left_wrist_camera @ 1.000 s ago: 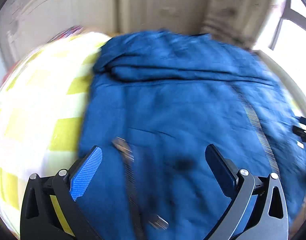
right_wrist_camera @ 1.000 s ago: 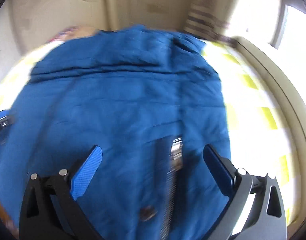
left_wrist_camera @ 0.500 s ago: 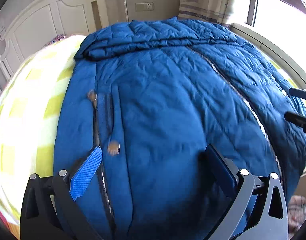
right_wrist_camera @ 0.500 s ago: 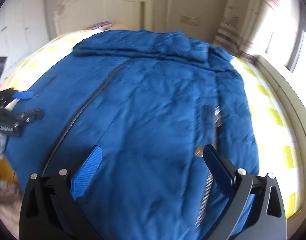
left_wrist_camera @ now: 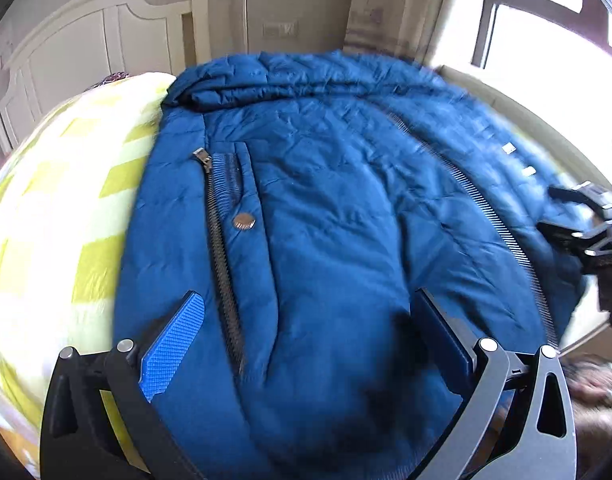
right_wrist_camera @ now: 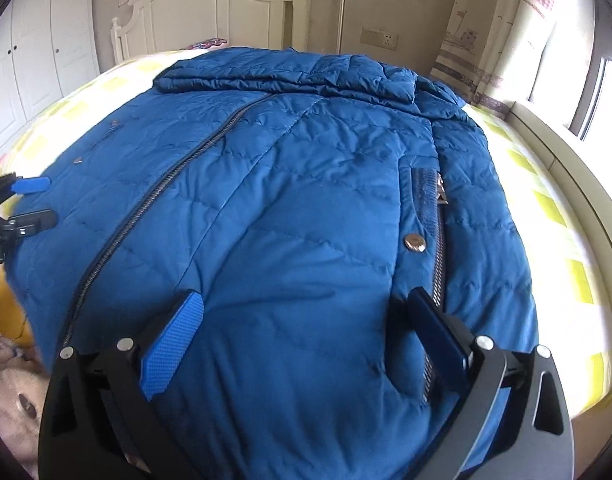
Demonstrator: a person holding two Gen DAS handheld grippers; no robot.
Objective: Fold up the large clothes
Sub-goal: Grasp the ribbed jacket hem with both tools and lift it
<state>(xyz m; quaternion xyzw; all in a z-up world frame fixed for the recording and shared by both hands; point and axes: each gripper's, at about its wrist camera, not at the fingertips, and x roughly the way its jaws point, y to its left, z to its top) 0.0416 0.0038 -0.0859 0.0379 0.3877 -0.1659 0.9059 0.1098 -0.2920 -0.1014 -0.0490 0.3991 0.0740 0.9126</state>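
blue jacket (right_wrist_camera: 306, 208) flat under both spread, empty grippers: left gripper (left_wrist_camera: 306, 332), right gripper (right_wrist_camera: 302, 324).

Bright daylight from the window (left_wrist_camera: 546, 12) at upper right, blown out to white in both views; glare washes the bed (left_wrist_camera: 46, 208) cover along its left edge in the left wrist view and its right edge in the right. Strong fisheye bulge, dark vignette corners. Left wrist view has motion blur at the edges; right wrist view sharper. Soft dark shadows on the blue jacket (right_wrist_camera: 306, 208) under each tool's jaws.
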